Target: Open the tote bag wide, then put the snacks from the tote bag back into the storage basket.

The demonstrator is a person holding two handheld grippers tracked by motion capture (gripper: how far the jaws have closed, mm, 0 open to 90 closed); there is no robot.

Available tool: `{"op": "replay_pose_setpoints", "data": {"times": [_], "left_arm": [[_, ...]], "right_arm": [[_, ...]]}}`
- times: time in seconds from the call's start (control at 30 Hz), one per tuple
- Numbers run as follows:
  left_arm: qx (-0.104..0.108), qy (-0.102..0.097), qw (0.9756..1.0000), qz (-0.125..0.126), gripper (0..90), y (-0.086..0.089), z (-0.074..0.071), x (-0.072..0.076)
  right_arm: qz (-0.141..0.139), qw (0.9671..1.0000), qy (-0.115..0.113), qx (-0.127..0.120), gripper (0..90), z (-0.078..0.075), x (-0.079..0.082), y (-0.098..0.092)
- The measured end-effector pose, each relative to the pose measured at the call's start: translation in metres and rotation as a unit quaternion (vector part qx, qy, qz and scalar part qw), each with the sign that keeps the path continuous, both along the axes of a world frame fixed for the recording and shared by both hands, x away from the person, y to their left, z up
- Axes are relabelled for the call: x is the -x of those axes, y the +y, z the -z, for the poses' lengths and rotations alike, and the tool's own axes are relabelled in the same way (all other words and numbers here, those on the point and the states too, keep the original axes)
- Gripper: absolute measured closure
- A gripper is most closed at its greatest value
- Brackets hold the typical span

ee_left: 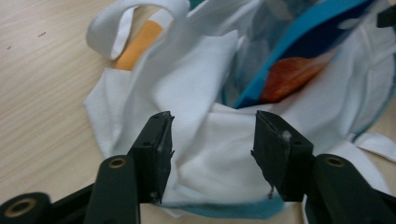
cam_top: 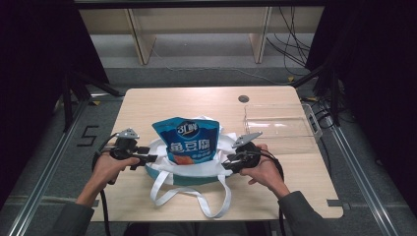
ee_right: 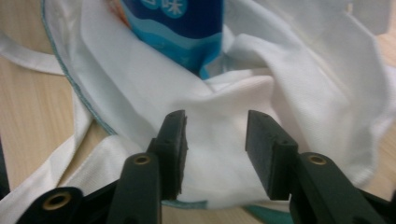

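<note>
Centrally in the high view, a white cloth tote bag with teal trim lies on the wooden bench, and a blue snack pouch stands upright in its mouth. The bag's white straps loop toward the bottom of the frame. The left tool sits at the bag's left edge and the right tool at its right edge, each held by one hand. In the left gripper view, the jaws stand apart with white fabric between them, not clamped. In the right gripper view, the jaws likewise stand apart over a fold of fabric. A clear plastic tray rests right of centre in the high view, apart from the bag.
</note>
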State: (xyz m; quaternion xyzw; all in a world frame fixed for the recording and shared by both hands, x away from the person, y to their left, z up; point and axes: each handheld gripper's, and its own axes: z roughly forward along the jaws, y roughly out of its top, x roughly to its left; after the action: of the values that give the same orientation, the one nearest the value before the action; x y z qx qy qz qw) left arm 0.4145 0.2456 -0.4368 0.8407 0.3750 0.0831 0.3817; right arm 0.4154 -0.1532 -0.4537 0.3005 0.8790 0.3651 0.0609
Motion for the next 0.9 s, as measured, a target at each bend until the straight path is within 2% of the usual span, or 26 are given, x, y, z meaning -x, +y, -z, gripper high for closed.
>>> {"op": "replay_pose_setpoints", "data": {"times": [0.03, 0.07, 0.1, 0.13, 0.2, 0.27, 0.3, 0.33, 0.47, 0.5, 0.53, 0.57, 0.6, 0.63, 0.67, 0.7, 0.73, 0.77, 0.8, 0.83, 0.87, 0.9], "left_arm": [[-0.005, 0.002, 1.0, 0.006, 45.2, 0.0, -0.002, 0.004], [-0.002, 0.0, 1.0, 0.0, 43.7, -0.002, -0.003, 0.009], [-0.005, -0.002, 1.0, -0.004, 39.6, -0.002, -0.004, 0.013], [-0.006, -0.006, 1.0, -0.005, 36.9, -0.002, -0.004, 0.018], [-0.008, -0.013, 0.9999, -0.005, 36.9, 0.0, -0.005, 0.025], [-0.002, -0.016, 0.9998, -0.008, 36.2, 0.002, -0.005, 0.033], [0.0, -0.018, 0.9997, -0.013, 35.1, 0.003, -0.004, 0.038], [0.002, -0.018, 0.9998, -0.011, 33.6, 0.004, -0.004, 0.042], [-0.006, -0.018, 0.9998, -0.009, 31.0, 0.005, -0.004, 0.055], [-0.004, -0.016, 0.9998, -0.009, 30.3, 0.005, -0.004, 0.058], [-0.002, -0.018, 0.9998, -0.01, 30.3, 0.006, -0.005, 0.061], [-0.003, -0.02, 0.9997, -0.012, 30.3, 0.006, -0.005, 0.063], [-0.004, -0.017, 0.9997, -0.016, 30.3, 0.007, -0.006, 0.067], [0.0, -0.019, 0.9996, -0.019, 30.1, 0.007, -0.005, 0.069], [-0.003, -0.026, 0.9993, -0.025, 29.7, 0.008, -0.006, 0.072], [-0.009, -0.024, 0.9996, -0.015, 29.2, 0.01, -0.006, 0.074], [-0.004, -0.024, 0.9995, -0.02, 29.0, 0.01, -0.006, 0.076], [-0.005, -0.027, 0.9993, -0.025, 29.0, 0.011, -0.004, 0.079], [-0.009, -0.027, 0.9993, -0.025, 29.0, 0.011, -0.004, 0.08], [0.003, -0.02, 0.9992, -0.035, 29.0, 0.009, -0.002, 0.084], [-0.004, -0.021, 0.9993, -0.03, 28.8, 0.009, -0.001, 0.086], [-0.008, -0.03, 0.9992, -0.027, 28.8, 0.008, 0.0, 0.088]], "right_arm": [[0.0, 1.0, -0.002, -0.001, 56.6, -0.001, 0.0, -0.002], [0.001, 1.0, -0.003, 0.007, 55.0, -0.003, -0.001, -0.004], [0.008, 1.0, -0.003, 0.0, 53.9, -0.002, -0.001, -0.005], [0.012, 0.9999, 0.003, 0.006, 52.4, -0.004, 0.0, -0.006], [0.018, 0.9998, -0.006, -0.002, 49.9, -0.003, -0.001, -0.007], [0.028, 0.9996, 0.002, 0.004, 48.5, -0.004, 0.0, -0.008], [0.02, 0.9997, -0.002, 0.013, 47.6, -0.005, -0.001, -0.01], [0.024, 0.9997, -0.002, 0.005, 47.2, -0.004, -0.001, -0.009], [0.018, 0.9997, -0.004, 0.018, 46.8, -0.003, -0.001, -0.009], [0.024, 0.9997, -0.003, 0.011, 46.9, -0.003, 0.0, -0.008], [0.019, 0.9996, 0.002, 0.021, 47.1, -0.005, 0.001, -0.009], [0.021, 0.9996, -0.007, 0.017, 47.1, -0.003, 0.001, -0.008], [0.017, 0.9996, -0.001, 0.024, 46.7, -0.005, 0.0, -0.008], [0.022, 0.9996, -0.003, 0.015, 46.0, -0.005, 0.0, -0.007], [0.027, 0.9995, 0.009, 0.012, 45.6, -0.006, 0.002, -0.006], [0.025, 0.9996, 0.004, 0.015, 45.0, -0.007, 0.001, -0.008], [0.03, 0.9993, 0.001, 0.023, 44.5, -0.008, 0.0, -0.008], [0.026, 0.9992, 0.013, 0.026, 44.4, -0.009, 0.001, -0.008], [0.006, 0.9997, -0.015, 0.018, 43.9, -0.007, -0.003, -0.008], [0.014, 0.9997, -0.004, 0.019, 43.6, -0.008, -0.002, -0.009], [0.015, 0.9994, 0.002, 0.032, 43.2, -0.011, -0.001, -0.009], [0.01, 0.9993, -0.006, 0.035, 42.3, -0.011, -0.002, -0.009]]}}
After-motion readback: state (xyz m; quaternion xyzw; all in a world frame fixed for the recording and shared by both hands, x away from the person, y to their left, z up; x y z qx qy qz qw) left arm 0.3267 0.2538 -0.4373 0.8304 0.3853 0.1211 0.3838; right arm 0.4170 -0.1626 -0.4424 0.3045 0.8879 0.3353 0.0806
